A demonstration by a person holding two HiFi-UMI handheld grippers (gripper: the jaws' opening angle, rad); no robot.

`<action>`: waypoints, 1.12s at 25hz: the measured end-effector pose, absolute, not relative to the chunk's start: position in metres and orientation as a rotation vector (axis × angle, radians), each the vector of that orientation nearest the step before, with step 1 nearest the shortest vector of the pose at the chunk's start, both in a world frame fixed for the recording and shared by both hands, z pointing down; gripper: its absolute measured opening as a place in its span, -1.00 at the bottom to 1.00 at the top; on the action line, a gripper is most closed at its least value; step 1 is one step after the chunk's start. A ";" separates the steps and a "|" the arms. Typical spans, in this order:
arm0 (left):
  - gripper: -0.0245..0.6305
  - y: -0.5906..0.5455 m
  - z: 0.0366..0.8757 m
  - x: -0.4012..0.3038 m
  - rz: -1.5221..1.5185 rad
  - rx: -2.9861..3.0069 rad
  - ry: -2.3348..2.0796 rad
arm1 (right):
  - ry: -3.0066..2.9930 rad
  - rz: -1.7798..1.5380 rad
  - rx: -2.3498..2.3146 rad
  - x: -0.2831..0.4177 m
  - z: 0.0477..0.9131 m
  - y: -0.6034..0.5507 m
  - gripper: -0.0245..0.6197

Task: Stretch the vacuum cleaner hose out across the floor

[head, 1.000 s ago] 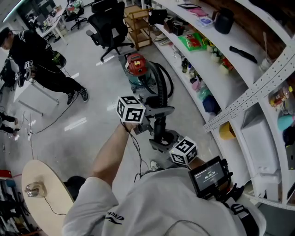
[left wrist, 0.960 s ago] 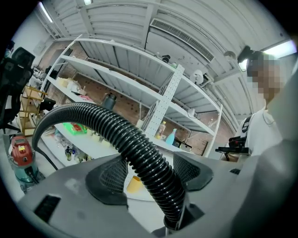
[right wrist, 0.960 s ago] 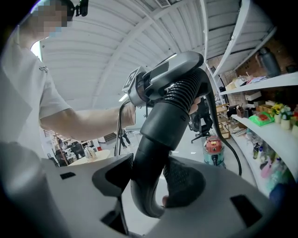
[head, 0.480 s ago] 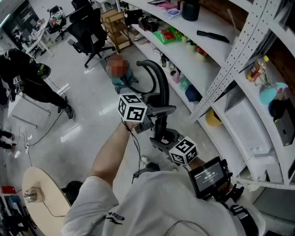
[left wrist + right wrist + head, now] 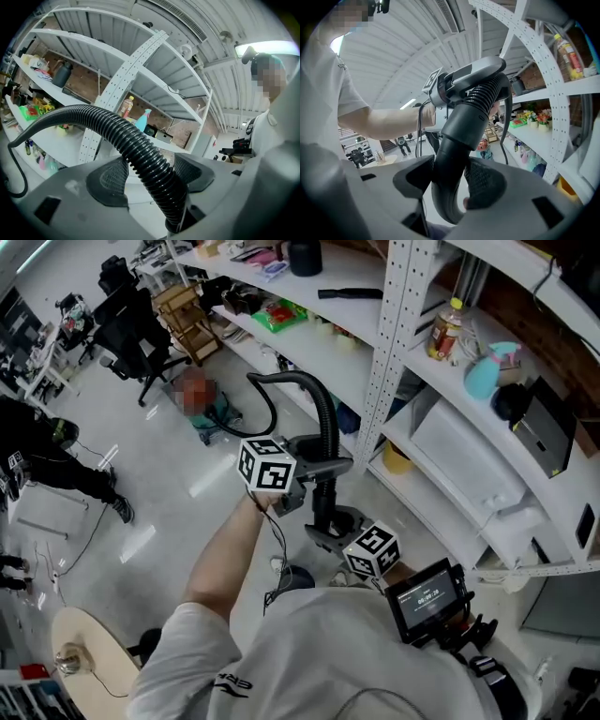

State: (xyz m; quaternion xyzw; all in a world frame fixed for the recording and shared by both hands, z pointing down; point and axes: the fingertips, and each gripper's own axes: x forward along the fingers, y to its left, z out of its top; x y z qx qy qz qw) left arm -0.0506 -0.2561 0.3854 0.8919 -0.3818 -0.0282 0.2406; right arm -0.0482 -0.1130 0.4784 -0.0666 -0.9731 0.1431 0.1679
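Arching up from the vacuum cleaner [image 5: 214, 414], which stands on the floor [image 5: 159, 493] close to the lowest shelf, the black ribbed hose [image 5: 326, 418] rises in a loop and comes down in front of the person's chest, clear of the floor along the stretch nearest the person. The left gripper [image 5: 323, 468] grips it high up: in the left gripper view the two meshed pads [image 5: 111, 177] sit on either side of the ribbed hose [image 5: 136, 147], closed against it with the jaws standing fairly wide around its girth. Just below, the right gripper [image 5: 328, 517] has the smooth, rigid, curved end of the same hose [image 5: 452, 154] clamped between its pads [image 5: 483, 183], one pressed to each side. In that view the left gripper [image 5: 471, 77] shows above, wrapped round the place where the ribs begin, with the person's bare forearm [image 5: 384, 123] reaching to it. Both marker cubes face up toward the head camera. To the right runs a white shelving unit [image 5: 441, 451] with a perforated upright [image 5: 389, 324]; a teal spray bottle [image 5: 486, 371] stands on one shelf. Farther off are a black office chair [image 5: 131, 329], a small wooden cart [image 5: 183, 307] and a person in black [image 5: 47, 460] at the left edge, and a round pale table [image 5: 89, 667] lies at bottom left
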 end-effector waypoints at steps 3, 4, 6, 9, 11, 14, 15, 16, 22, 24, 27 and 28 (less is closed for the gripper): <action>-0.04 -0.257 0.389 -0.018 -0.053 2.444 -0.996 | -2.771 0.422 -0.127 -0.020 0.480 -0.114 -0.32; -0.04 -0.258 0.390 -0.010 -0.046 2.445 -0.980 | -2.772 0.429 -0.105 -0.013 0.481 -0.115 -0.32; -0.04 -0.261 0.395 0.007 -0.034 2.445 -0.946 | -2.773 0.447 -0.059 -0.001 0.484 -0.118 -0.32; -0.04 -0.263 0.401 0.029 -0.015 2.452 -0.896 | -2.774 0.467 0.005 0.014 0.489 -0.119 -0.32; -0.04 -0.263 0.406 0.043 0.000 2.460 -0.861 | -2.771 0.480 0.040 0.023 0.494 -0.119 -0.32; -0.04 -0.263 0.415 0.065 0.018 2.472 -0.800 | -2.767 0.512 0.094 0.036 0.501 -0.118 -0.32; -0.04 -0.261 0.416 0.072 0.021 2.477 -0.779 | -2.767 0.522 0.115 0.040 0.502 -0.116 -0.32; -0.04 -0.258 0.416 0.078 0.021 2.482 -0.759 | -2.767 0.530 0.137 0.043 0.502 -0.113 -0.32; -0.04 -0.221 0.420 0.106 0.018 2.506 -0.664 | -2.749 0.539 0.261 0.057 0.510 -0.081 -0.32; -0.04 -0.209 0.421 0.114 0.017 2.511 -0.640 | -2.742 0.536 0.299 0.062 0.512 -0.071 -0.32; -0.04 -0.192 0.421 0.124 0.017 2.518 -0.612 | -2.727 0.533 0.348 0.070 0.514 -0.056 -0.32; -0.04 -0.186 0.423 0.128 0.020 2.519 -0.605 | -2.721 0.535 0.363 0.072 0.515 -0.050 -0.32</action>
